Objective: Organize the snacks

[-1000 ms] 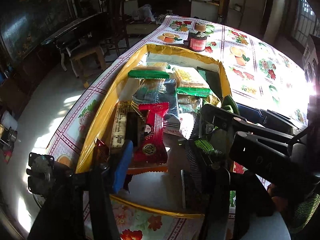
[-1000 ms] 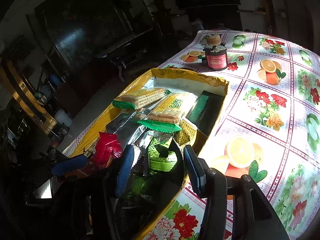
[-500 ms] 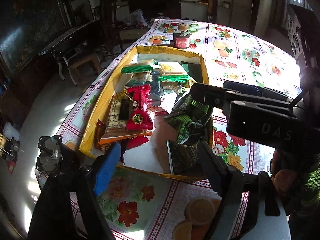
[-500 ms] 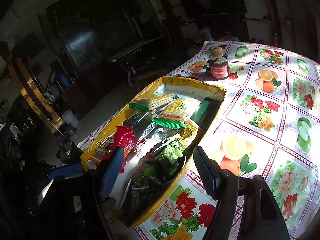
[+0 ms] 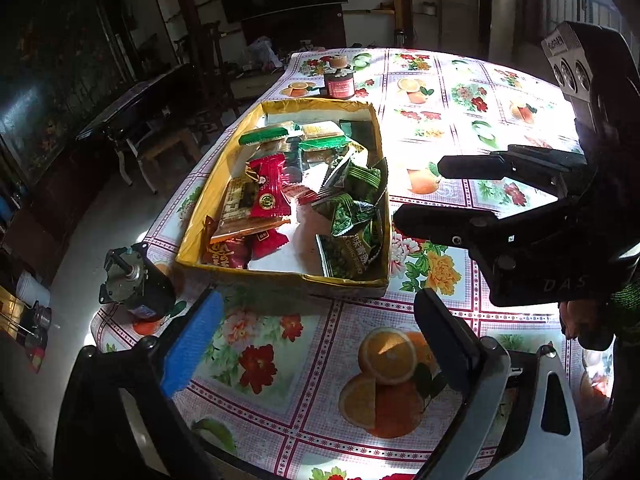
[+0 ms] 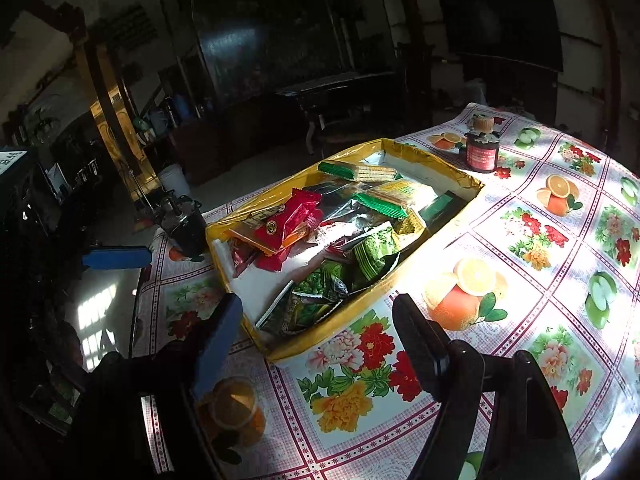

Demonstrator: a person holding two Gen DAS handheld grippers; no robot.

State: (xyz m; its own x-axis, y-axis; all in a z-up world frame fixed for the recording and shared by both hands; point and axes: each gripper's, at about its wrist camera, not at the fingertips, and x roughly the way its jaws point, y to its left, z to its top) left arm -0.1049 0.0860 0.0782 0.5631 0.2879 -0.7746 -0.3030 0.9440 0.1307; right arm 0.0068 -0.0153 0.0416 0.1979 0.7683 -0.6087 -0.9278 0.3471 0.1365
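Both claws, left gripper (image 5: 316,354) and right gripper (image 6: 316,346), are opening, empty; every visible snack lies inside the yellow box (image 5: 280,278); sorting looks nearly finished.

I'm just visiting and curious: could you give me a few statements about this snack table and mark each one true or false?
1. The snacks lie in a yellow-rimmed box. True.
2. The left tongs grip a red packet. False: nothing is between them; their jaws are opening over the tablecloth.
3. A dark jar with a red label stands on the table beyond the box. True.
4. The green packets are scattered outside the box. False: they lie inside it, on its right side in the left wrist view.
5. The right tongs hold nothing. True.
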